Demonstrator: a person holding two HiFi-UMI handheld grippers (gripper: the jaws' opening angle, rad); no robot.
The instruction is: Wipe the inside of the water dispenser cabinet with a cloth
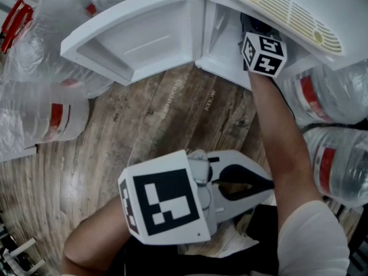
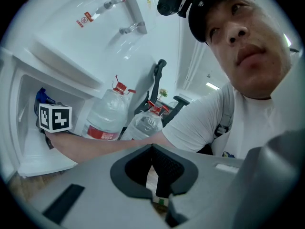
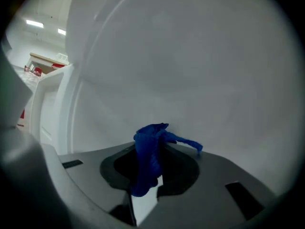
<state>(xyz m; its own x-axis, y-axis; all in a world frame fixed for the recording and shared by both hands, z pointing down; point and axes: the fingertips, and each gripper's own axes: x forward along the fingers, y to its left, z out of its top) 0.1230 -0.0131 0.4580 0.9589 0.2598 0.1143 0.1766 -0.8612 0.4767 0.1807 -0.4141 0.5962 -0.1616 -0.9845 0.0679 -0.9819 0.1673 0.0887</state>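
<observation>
The white water dispenser cabinet point(image 1: 221, 50) stands with its door point(image 1: 144, 36) swung open to the left. My right gripper point(image 1: 257, 29) reaches into the cabinet, and only its marker cube and rear show in the head view. In the right gripper view, the right gripper point(image 3: 153, 144) is shut on a crumpled blue cloth point(image 3: 148, 149), close to the white inner wall point(image 3: 190, 70). The left gripper view shows that cloth point(image 2: 42, 96) deep in the cabinet point(image 2: 33, 154). My left gripper point(image 1: 270, 184) is held low near my body, its jaws shut on nothing point(image 2: 152, 149).
Large water bottles point(image 1: 339, 91) point(image 1: 342, 165) crowd the right of the cabinet, and more bottles point(image 1: 40, 117) lie to the left. The floor point(image 1: 172, 119) is wood-patterned. In the left gripper view, two bottles point(image 2: 107, 118) stand behind my outstretched right arm point(image 2: 105, 144).
</observation>
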